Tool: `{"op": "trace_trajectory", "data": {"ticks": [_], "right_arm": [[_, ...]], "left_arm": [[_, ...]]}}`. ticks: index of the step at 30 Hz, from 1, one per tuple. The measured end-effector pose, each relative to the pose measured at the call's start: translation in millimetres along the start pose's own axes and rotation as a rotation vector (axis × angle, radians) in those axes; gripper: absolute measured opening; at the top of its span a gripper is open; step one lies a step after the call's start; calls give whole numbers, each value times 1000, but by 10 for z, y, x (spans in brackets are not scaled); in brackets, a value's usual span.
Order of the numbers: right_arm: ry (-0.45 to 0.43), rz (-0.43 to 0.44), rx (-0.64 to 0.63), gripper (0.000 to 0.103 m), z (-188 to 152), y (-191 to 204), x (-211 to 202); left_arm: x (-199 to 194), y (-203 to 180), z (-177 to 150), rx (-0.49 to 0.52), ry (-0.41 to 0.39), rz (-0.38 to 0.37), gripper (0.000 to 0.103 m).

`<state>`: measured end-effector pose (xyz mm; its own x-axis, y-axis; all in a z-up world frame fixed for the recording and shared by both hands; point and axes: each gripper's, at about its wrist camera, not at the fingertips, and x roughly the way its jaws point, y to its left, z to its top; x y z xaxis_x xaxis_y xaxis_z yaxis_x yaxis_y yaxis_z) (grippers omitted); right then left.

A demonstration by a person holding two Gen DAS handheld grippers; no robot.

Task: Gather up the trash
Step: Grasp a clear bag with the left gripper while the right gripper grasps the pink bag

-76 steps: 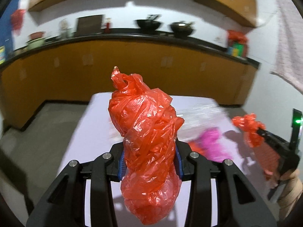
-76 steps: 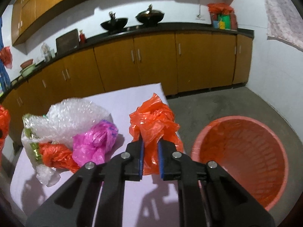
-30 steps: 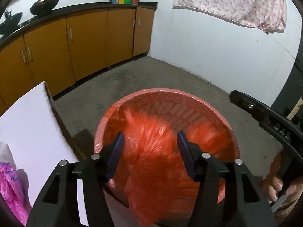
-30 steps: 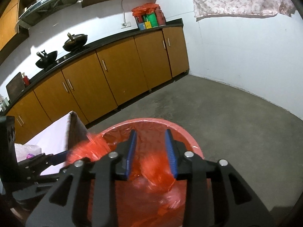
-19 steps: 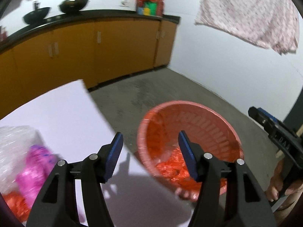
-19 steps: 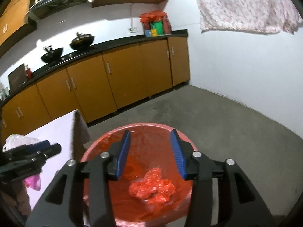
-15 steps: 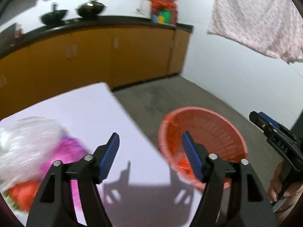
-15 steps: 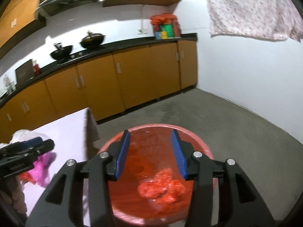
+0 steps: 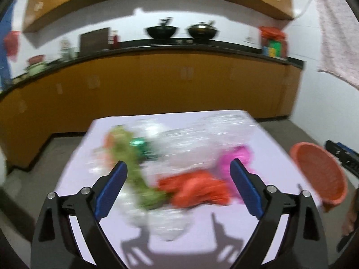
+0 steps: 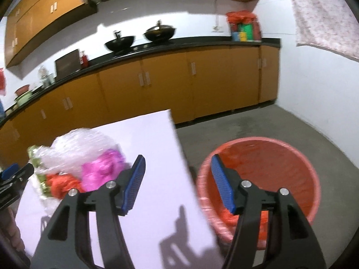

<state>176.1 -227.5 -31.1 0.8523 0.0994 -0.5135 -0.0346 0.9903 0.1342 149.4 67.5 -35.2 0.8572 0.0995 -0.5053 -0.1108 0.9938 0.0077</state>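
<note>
Both tools are empty. The left gripper (image 9: 178,188) has its jaws wide and opening further, with nothing clamped; the right gripper (image 10: 178,183) stands about half spread and is also opening, nothing between its pads. The trash heap lies on the table (image 9: 264,148) straight ahead of the left gripper: an orange bag (image 9: 195,190) nearest, just beyond the gap between its fingers, a pink bag (image 9: 237,157) ahead toward the right finger, a green wrapper (image 9: 132,165) ahead by the left finger, and a clear plastic wad (image 9: 197,134) behind them all. This view is smeared, so exact edges are hard to read. The bin (image 10: 264,170) sits on the floor ahead and right of the right gripper, off the table's edge, with orange scraps already at its bottom; the heap is ahead and left of that gripper. The step in hand looks like reaching back for the next pieces. To do it well, each tool should likely settle on one piece: the left on the orange bag, the right on the pink. Straddle the bulk of the bag rather than a loose fold, since thin film slips, and close fully before lifting so that neighbouring pieces do not drag along.
</note>
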Motion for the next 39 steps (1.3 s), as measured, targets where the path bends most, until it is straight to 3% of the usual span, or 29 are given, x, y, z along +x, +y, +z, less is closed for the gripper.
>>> {"op": "trace_trajectory", "data": {"ticks": [7,14,24,34,36,38,39], "right_arm": [[42,88,-72,60,-84,584,245],[95,127,-100,60,-177,930,535],[171,128,-78,60,-189,1179,1009],[224,141,-104,60,-254,1378,1276],[242,151,-110,59,-281,1382,1315],[260,170,-102,45,-303,1371,1337],[266,170,-103,44,-309,1373,1348]], "left_arm": [[157,596,-139,-100,48,122,92],[314,817,-285,-136,102,132,92],[558,920,-444,-202,221,97,80],[633,852,-479,-254,256,21,74],[646,851,-479,-265,263,4,68],[671,852,-482,-281,278,-25,60],[690,854,-478,-279,284,-29,54]]}}
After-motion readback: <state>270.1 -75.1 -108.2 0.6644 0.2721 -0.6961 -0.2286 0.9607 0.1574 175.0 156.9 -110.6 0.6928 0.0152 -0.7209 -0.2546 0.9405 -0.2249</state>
